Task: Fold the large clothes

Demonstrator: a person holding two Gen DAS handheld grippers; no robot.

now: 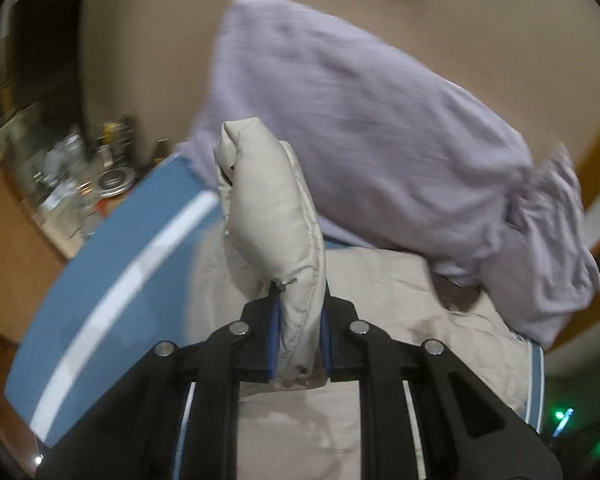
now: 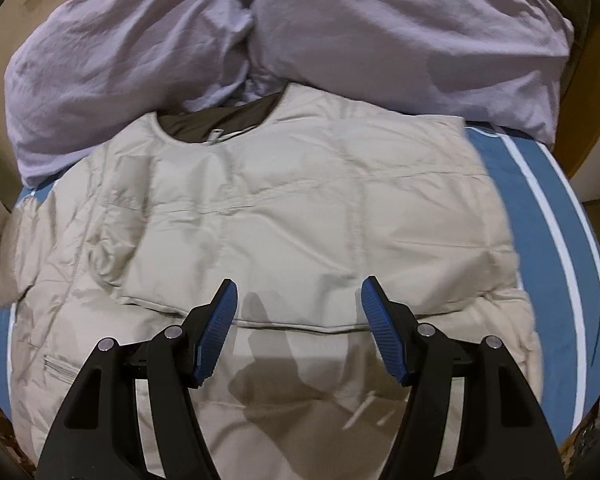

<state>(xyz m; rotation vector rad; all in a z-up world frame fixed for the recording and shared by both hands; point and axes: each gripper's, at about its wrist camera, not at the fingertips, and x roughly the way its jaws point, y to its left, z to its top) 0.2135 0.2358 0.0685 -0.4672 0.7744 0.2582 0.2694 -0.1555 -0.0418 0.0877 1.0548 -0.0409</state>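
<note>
Beige puffer jacket (image 2: 292, 216) spread across the blue bed cover (image 2: 540, 200), collar toward the lilac pillows (image 2: 340, 32). Left gripper (image 1: 300, 340) clamps a padded sleeve fold; right gripper (image 2: 298, 328) hovers agape, empty. Carry sleeve across chest, keep it taut.

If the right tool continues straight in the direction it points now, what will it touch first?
Most likely the beige padded jacket. The open right tool points down at the jacket's quilted body, which lies spread on the blue bed cover, and nothing stands between them. The depth is unclear.
</note>
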